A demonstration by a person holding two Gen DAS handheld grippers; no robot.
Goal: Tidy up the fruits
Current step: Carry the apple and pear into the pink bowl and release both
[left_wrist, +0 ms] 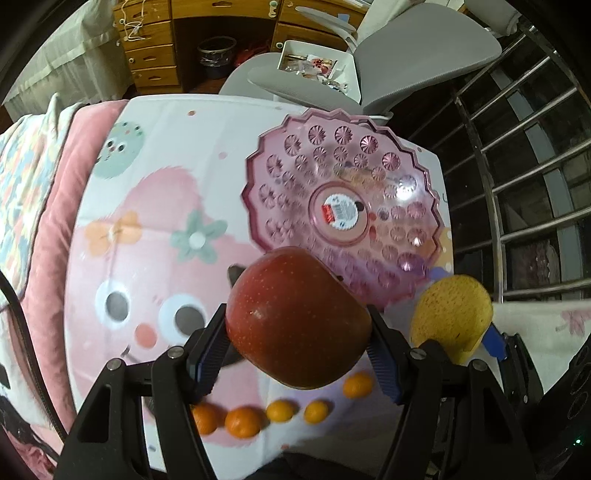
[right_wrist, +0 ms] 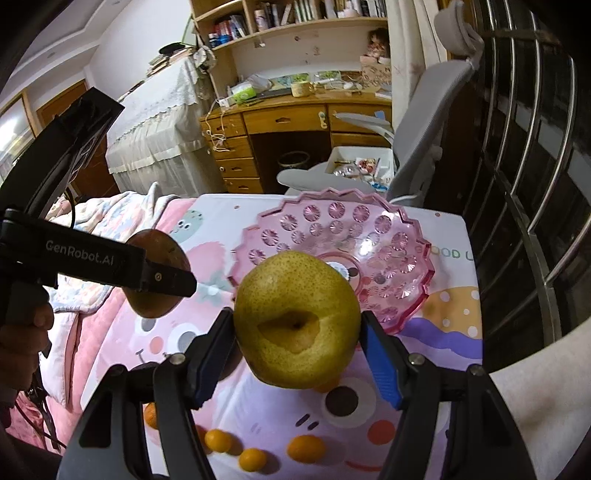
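A bench [right_wrist: 424, 362] is covered with a white cloth [left_wrist: 207, 155] printed with pink cartoon faces, flowers and large round eyes. Beside it, a pink quilt [left_wrist: 55, 206] and a pastel patterned blanket [left_wrist: 22, 173] are seen on a bed. Behind the bench, a grey office chair [right_wrist: 421, 122] is turned toward a wooden desk [right_wrist: 288, 118] with drawers. A white tray of small items [left_wrist: 314, 61] is set on the chair seat. A dark waste bin [left_wrist: 216, 53] is placed under the desk. Books are lined up on a shelf [right_wrist: 295, 18] above. Metal window bars [right_wrist: 524, 155] are seen at the right.
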